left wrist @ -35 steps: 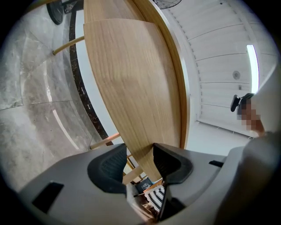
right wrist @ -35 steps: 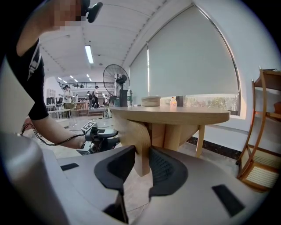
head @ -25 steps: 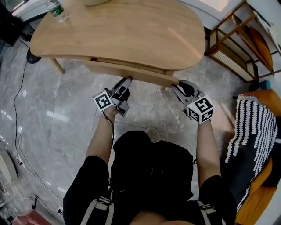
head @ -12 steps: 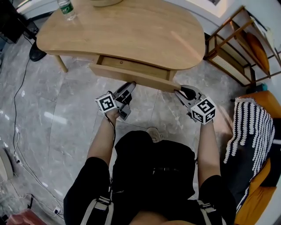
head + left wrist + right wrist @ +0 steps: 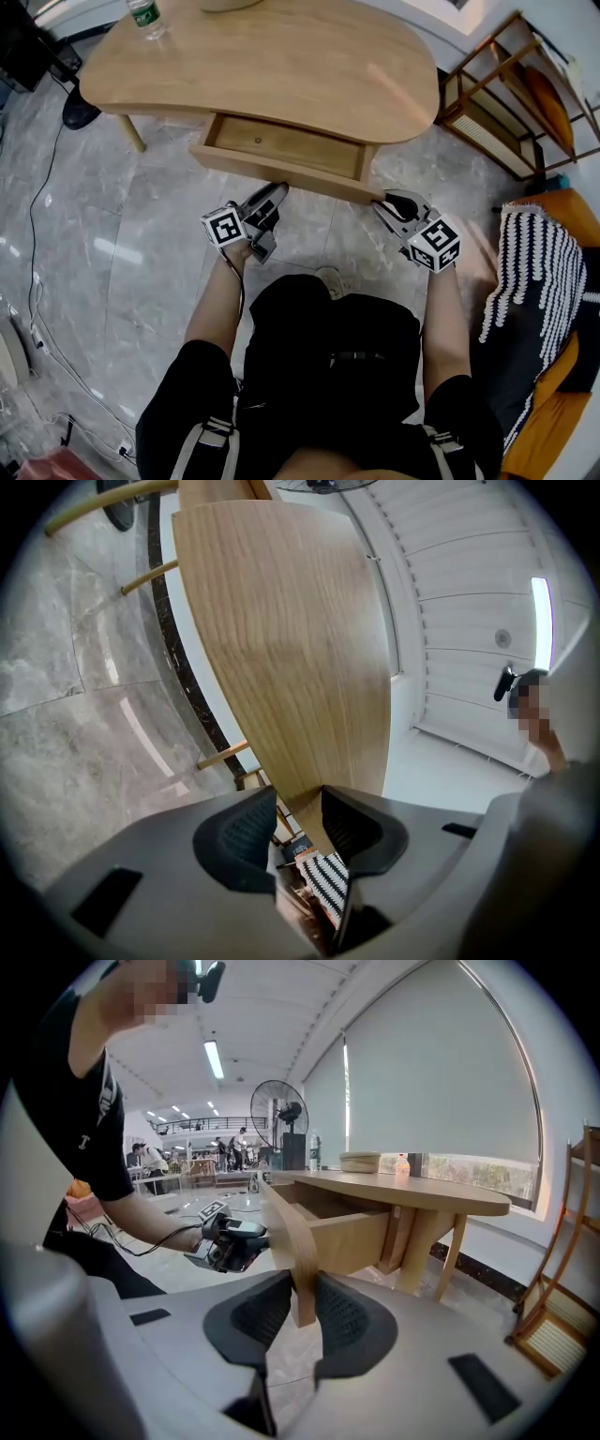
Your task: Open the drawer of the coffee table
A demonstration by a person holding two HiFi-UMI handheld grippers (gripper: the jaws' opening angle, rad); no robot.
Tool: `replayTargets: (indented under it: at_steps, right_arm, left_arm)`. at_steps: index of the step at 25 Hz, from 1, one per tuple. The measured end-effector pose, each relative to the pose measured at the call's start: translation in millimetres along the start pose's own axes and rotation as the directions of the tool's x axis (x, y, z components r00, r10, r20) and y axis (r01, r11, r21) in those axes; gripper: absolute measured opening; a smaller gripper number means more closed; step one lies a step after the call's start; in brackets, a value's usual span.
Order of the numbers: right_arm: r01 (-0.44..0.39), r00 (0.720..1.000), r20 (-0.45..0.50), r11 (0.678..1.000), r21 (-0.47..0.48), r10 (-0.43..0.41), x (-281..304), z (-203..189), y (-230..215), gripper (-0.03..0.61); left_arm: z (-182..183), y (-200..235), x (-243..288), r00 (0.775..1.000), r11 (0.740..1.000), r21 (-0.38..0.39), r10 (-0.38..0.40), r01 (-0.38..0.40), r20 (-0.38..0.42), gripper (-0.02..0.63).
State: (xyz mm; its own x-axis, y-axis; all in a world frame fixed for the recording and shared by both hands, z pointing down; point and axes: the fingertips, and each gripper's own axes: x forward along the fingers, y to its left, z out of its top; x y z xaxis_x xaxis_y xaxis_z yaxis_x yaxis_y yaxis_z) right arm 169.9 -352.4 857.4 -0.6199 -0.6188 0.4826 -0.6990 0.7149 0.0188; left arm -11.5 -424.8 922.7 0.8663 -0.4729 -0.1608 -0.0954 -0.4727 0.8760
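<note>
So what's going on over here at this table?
A person with a gripper in each hand is opening the table's drawer. The left gripper and right gripper each hold its front panel, one near each end, and their jaws have just been closing on it. The drawer stands partly open.

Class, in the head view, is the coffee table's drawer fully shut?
No, the drawer stands pulled out beneath the tabletop, its inside showing.
</note>
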Motion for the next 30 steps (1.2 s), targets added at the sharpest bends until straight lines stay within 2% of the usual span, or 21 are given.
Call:
replayTargets:
  at_steps: [4,9,16,22,23,25,27,30]
  right_arm:
    - [-0.017,1.000,-0.008,1.000,-0.010,0.017,-1.7,-2.0,2.5,0.097]
    - [-0.027,0.999,-0.025,0.999,-0.023,0.026,-7.8,-3.2,1.3,0.097]
    - [-0.056,0.998,-0.022,0.998,-0.017,0.056,-6.8,-2.3,14.8,0.095]
    - [0.010,1.000,0.001,1.000,0.009,-0.010,-9.3,-1.9,17.9,0.106]
    - [0.023,1.000,0.001,1.000,0.007,-0.023,-10.4,-1.6,18.1,0.107]
    - [0.050,0.999,0.001,0.999,0.003,-0.050,-17.4,-0.3,18.5,0.106]
    - [0.077,0.997,0.021,0.997,0.015,-0.078,-33.7,6.2,17.7,0.104]
    - [0.132,0.986,0.095,0.990,0.051,-0.136,-66.9,30.0,16.3,0.101]
  left_arm:
    - [-2.6,0.2,-2.4,1.000,1.000,0.006,0.026,-0.026,-0.014,0.164]
    - [-8.5,-7.2,-1.3,0.998,1.000,0.027,-0.004,0.005,-0.056,0.156]
    - [-8.7,-11.3,-9.1,0.998,1.000,0.027,-0.007,0.009,-0.065,0.156]
    - [-10.3,-15.7,-11.6,0.997,0.999,0.045,0.017,-0.013,-0.076,0.160]
    - [-9.9,-17.6,-12.4,0.997,0.998,0.058,0.025,-0.020,-0.075,0.158]
    - [-9.5,-22.1,-18.1,0.995,0.993,0.108,0.060,-0.051,-0.084,0.206]
    - [-8.5,-25.6,-30.2,0.985,0.974,0.192,0.137,-0.116,-0.102,0.210]
    - [0.8,-40.8,-56.1,0.955,0.902,0.369,0.277,-0.223,-0.102,0.191]
